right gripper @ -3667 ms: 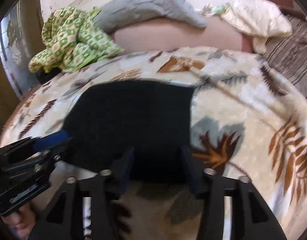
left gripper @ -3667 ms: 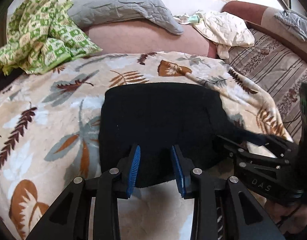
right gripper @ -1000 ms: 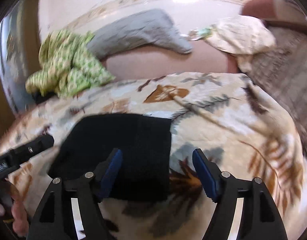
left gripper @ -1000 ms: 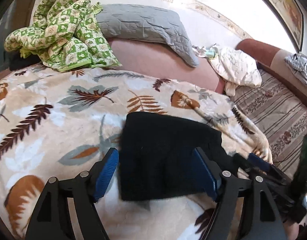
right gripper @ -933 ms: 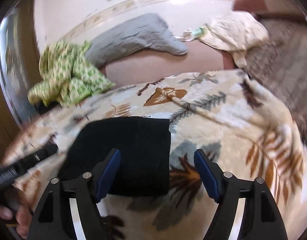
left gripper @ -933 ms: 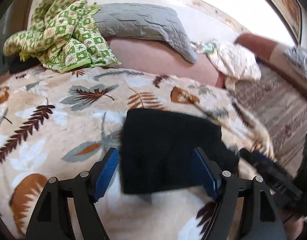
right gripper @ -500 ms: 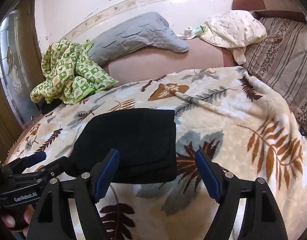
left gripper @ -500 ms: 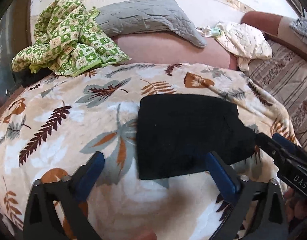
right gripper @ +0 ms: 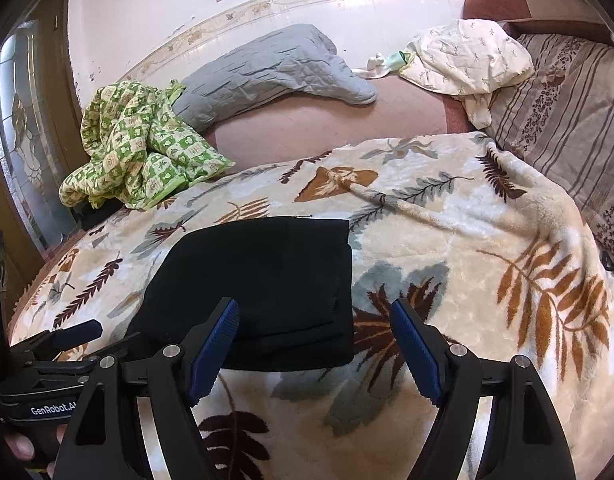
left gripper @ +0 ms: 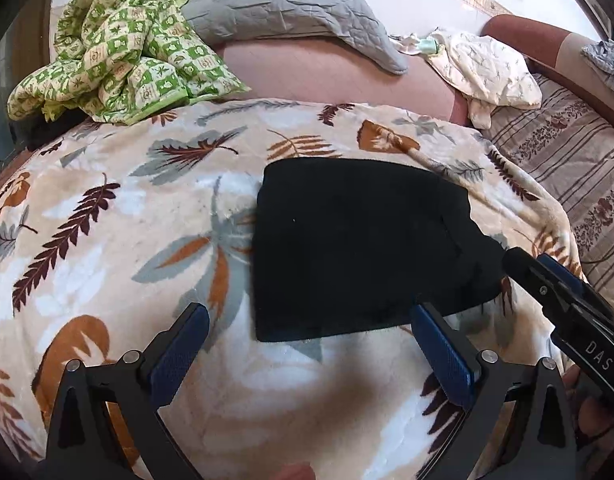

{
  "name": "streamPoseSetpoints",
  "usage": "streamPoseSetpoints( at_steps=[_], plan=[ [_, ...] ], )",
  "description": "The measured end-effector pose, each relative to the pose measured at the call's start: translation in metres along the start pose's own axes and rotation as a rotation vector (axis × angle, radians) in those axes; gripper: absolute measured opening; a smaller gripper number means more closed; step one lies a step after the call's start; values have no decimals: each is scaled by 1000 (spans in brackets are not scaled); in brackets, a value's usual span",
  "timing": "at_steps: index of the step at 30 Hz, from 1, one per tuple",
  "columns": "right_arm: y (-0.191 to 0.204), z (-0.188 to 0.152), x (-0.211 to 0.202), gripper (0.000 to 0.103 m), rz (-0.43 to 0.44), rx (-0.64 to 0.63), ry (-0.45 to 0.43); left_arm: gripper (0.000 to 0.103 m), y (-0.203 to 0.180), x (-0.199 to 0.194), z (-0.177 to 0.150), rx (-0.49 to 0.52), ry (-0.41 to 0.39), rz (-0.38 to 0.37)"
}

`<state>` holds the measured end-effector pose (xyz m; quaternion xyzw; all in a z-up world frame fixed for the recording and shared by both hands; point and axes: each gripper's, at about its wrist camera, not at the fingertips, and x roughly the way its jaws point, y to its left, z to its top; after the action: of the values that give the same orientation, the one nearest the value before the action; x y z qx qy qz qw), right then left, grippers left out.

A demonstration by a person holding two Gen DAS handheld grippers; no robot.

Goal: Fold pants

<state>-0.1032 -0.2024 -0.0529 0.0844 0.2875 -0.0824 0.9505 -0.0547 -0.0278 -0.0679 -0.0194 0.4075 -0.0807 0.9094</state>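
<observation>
Your left gripper [left gripper: 311, 356] has its blue pads spread wide and holds nothing; it hangs just short of the near edge of the pants [left gripper: 359, 248]. Your right gripper [right gripper: 315, 348] is likewise spread and empty, its left pad over the near hem and its right pad over bare blanket.

The pants lie as a compact black rectangle, several layers thick, flat on the leaf-print blanket [left gripper: 119, 240]. The fold looks essentially done, so the step in hand is probably a last check and a clean retreat. To do it well, draw both tools back toward yourself with the pads wide, so no finger catches the near hem and drags a layer open. In the right wrist view a stepped layer edge shows at the near right corner of the pants [right gripper: 331, 320]; if you want it neater, press that corner down instead of pinching it, since a pinch would lift the layers apart.

For room: the near strip of blanket is bare on both sides of the bundle, with generous space to its left. To the right the blanket's edge drops toward the striped cover [right gripper: 567, 128], so keep the bundle off that slope. A raised ridge in the blanket [right gripper: 391, 200] runs just beyond the far right corner. Farther back, well apart from the pants, sit the green checked cloth [left gripper: 123, 44], the grey quilted pillow [left gripper: 283, 4] and the cream cloth [left gripper: 487, 68].
</observation>
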Motion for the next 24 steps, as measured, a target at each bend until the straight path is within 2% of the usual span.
streamPoseSetpoints(
  at_steps=[24],
  plan=[
    [3,0,-2,79,4,-12,-6,102,-7,3,-4,13,11,11]
  ],
)
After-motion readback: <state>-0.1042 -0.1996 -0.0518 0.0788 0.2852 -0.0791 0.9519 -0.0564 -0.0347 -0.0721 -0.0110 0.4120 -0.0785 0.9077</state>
